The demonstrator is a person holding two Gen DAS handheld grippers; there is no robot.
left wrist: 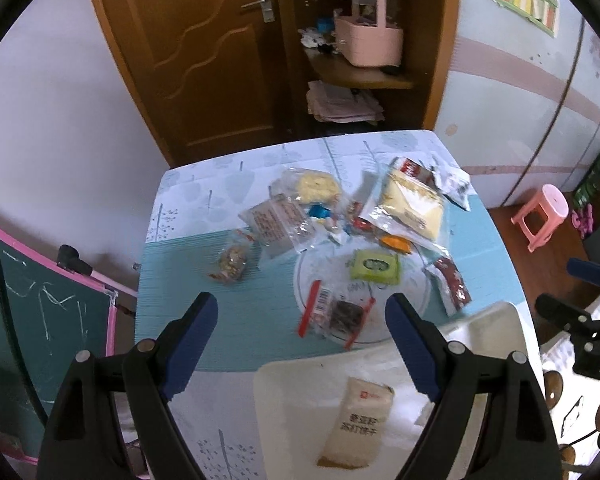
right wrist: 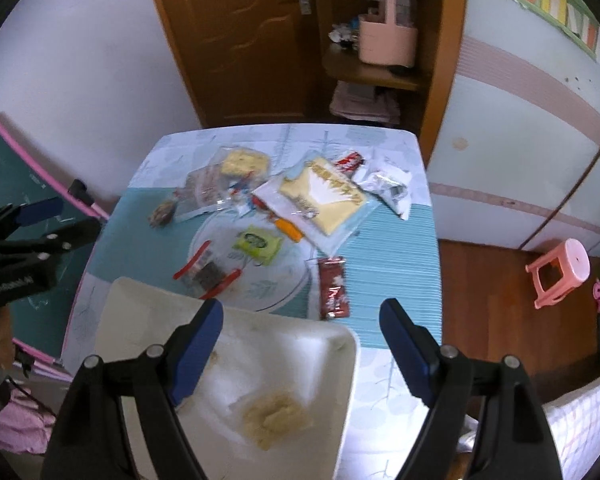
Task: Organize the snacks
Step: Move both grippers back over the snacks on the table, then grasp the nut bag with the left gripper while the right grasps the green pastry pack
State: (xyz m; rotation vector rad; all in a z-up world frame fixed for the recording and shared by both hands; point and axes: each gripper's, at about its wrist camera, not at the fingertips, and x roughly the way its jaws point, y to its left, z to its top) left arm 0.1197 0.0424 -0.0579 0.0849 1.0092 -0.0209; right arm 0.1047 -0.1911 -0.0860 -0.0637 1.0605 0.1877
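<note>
Several snack packets lie in a heap at the middle and far side of the table [left wrist: 228, 320]. Nearest are a clear packet with red edges [left wrist: 338, 314] [right wrist: 208, 270], a green packet [left wrist: 375, 266] [right wrist: 258, 242] and a dark red packet [left wrist: 450, 284] [right wrist: 333, 288]. A white tray [left wrist: 292, 400] [right wrist: 300, 360] sits at the near edge and holds a beige biscuit packet [left wrist: 358, 424] [right wrist: 274, 418]. My left gripper [left wrist: 302, 312] is open and empty above the tray's far edge. My right gripper [right wrist: 302, 320] is open and empty above the tray.
A large yellow packet [left wrist: 410, 208] [right wrist: 328, 198], a noodle packet [left wrist: 316, 186] and a nut packet [left wrist: 232, 260] lie further back. A chalkboard [left wrist: 40, 320] stands left of the table. A pink stool [left wrist: 540, 216] [right wrist: 560, 272] stands on the floor to the right. A wooden door and shelf are behind.
</note>
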